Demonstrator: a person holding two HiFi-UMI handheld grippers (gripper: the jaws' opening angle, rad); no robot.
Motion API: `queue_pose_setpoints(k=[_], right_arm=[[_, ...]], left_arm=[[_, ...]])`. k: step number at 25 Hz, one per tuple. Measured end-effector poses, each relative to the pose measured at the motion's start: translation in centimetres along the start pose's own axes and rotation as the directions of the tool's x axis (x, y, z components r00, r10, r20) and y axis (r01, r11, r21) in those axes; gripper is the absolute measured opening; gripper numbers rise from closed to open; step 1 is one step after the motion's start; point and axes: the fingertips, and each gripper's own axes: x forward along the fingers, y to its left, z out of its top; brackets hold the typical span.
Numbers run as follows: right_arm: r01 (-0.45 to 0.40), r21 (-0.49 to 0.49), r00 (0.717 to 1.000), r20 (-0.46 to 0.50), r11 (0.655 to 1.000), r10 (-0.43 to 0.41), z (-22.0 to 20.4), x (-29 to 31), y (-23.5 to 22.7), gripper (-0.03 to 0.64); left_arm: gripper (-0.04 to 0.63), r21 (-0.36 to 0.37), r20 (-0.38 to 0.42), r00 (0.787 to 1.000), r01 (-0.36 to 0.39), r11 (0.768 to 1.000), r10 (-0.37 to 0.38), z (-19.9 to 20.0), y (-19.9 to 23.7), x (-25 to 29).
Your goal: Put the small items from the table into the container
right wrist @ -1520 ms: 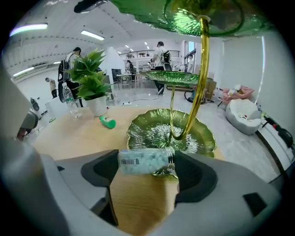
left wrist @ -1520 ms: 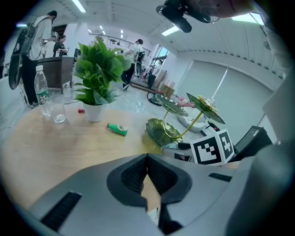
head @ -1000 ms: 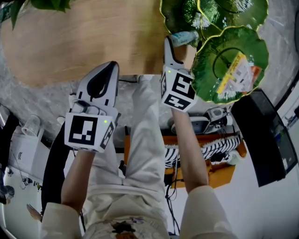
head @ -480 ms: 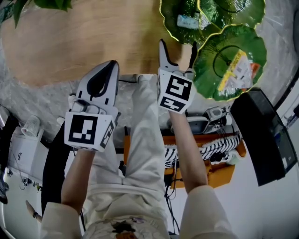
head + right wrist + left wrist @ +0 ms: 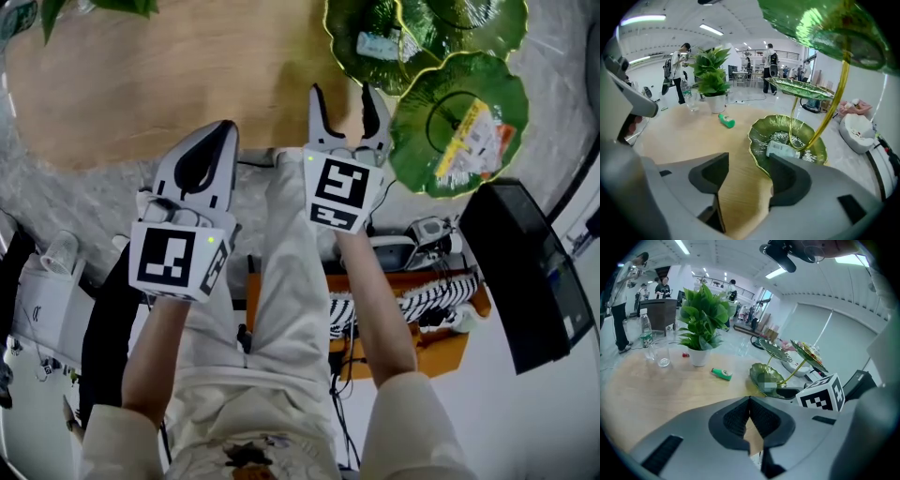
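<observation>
1. Right tongs [image 5: 747, 180] closing, nothing between them; left tongs [image 5: 749, 413] pressed together, empty.
2. Bottle [image 5: 726, 121] lies on the bench [image 5: 679, 136] at 11 o'clock of both, long axis 10-to-4; nearer hand unclear.
3. Dish [image 5: 757, 137] at 1 o'clock holds a packet [image 5: 781, 150].

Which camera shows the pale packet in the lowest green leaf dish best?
The right gripper view: the packet lies close and large in the leaf dish by the gold stem. The head view shows it small, from above. The left gripper view has a blurred patch there.
</observation>
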Motion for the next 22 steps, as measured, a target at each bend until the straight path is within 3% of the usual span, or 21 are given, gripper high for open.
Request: queue_pose_setpoints(k=[4,9,22], right_arm=[[-0.012,-0.005,1.000,0.008,1.000,0.012,0.5,-0.2,1.0,0.234],[-0.030,-0.010,0.999,0.015,0.999,0.031,0.9,-0.4,1.4,0.232],[-0.082,-0.048,0.996,0.026,0.995,0.083,2.6,0.7,4.9,0.199]], left_arm=[[0.009,0.028,-0.017,1.000,-0.002,1.000,0.002,-0.2,0.2,-0.3],[0.009,-0.015,0.021,0.999,0.031,0.999,-0.030,0.4,-0.4,-0.6],[0.009,-0.029,0.028,1.000,-0.007,1.000,0.008,0.1,2.5,-1.9]])
